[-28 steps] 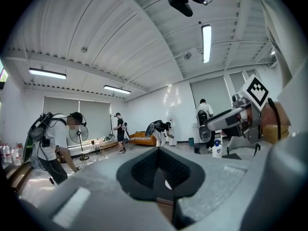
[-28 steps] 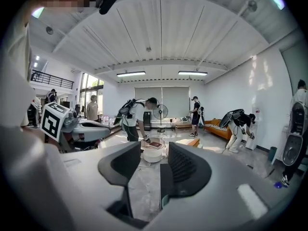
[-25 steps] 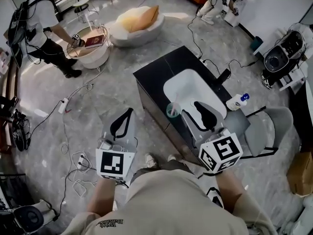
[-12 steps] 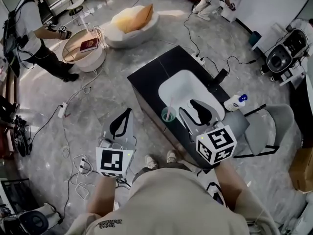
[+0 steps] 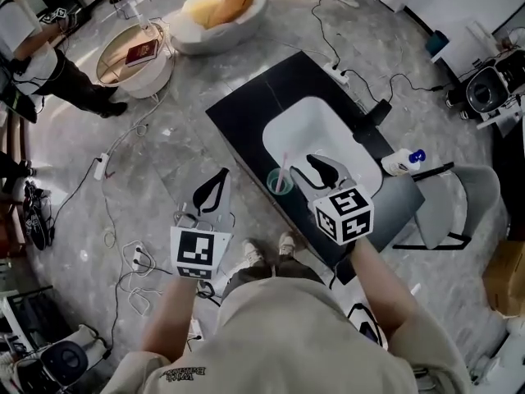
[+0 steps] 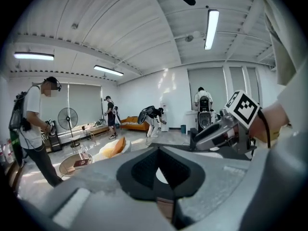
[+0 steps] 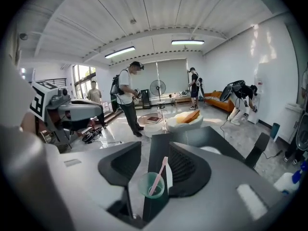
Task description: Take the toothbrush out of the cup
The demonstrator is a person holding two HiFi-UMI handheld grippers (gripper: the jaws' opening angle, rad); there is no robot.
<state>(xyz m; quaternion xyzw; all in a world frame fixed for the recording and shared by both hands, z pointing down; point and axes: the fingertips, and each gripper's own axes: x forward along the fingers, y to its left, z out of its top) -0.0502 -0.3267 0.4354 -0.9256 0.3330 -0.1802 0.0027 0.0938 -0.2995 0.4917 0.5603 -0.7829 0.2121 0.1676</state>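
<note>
A teal see-through cup [image 5: 280, 182] with a pink toothbrush [image 5: 284, 167] standing in it sits on the black counter [image 5: 246, 113], at the near left corner of the white sink [image 5: 308, 134]. My right gripper [image 5: 305, 169] hovers open just right of the cup, over the sink's edge. In the right gripper view the cup [image 7: 151, 185] and toothbrush [image 7: 159, 174] show in the gap between the open jaws of the right gripper [image 7: 155, 146]. My left gripper [image 5: 218, 180] hangs shut and empty over the floor, left of the counter. Its shut tips [image 6: 159, 150] show in the left gripper view.
A white bottle with a blue cap [image 5: 402, 162] stands at the counter's right end, beside a grey chair [image 5: 459, 203]. Cables and a power strip [image 5: 102, 167] lie on the floor. A round table with a book [image 5: 131, 56], a cushioned seat [image 5: 217, 6] and a person [image 5: 37, 56] are farther off.
My right gripper has moved left and forward, closer to the cup. The left gripper has hardly shifted. The person by the round table has stepped away to the left.
</note>
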